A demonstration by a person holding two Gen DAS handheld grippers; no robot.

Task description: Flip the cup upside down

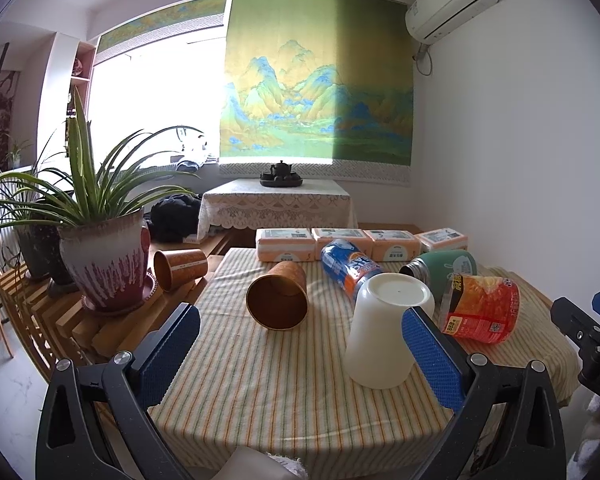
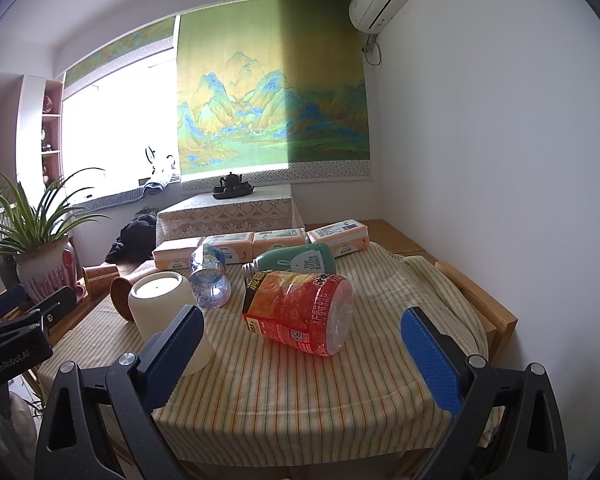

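Note:
A white cup point(image 1: 384, 328) stands upside down on the striped tablecloth point(image 1: 260, 392), base up; it also shows in the right wrist view point(image 2: 160, 304). My left gripper point(image 1: 300, 344) is open and empty, with its right finger point(image 1: 432, 356) just in front of the cup. My right gripper point(image 2: 302, 354) is open and empty, its left finger point(image 2: 172, 352) in front of the cup. A brown paper cup point(image 1: 278, 300) lies on its side on the cloth, mouth towards me.
A red jar point(image 2: 300, 312), a blue bottle point(image 2: 210, 280) and a green flask point(image 2: 296, 260) lie on their sides behind. Tissue packs point(image 1: 360, 242) line the far edge. A potted plant point(image 1: 104, 264) and another brown cup point(image 1: 180, 268) sit left.

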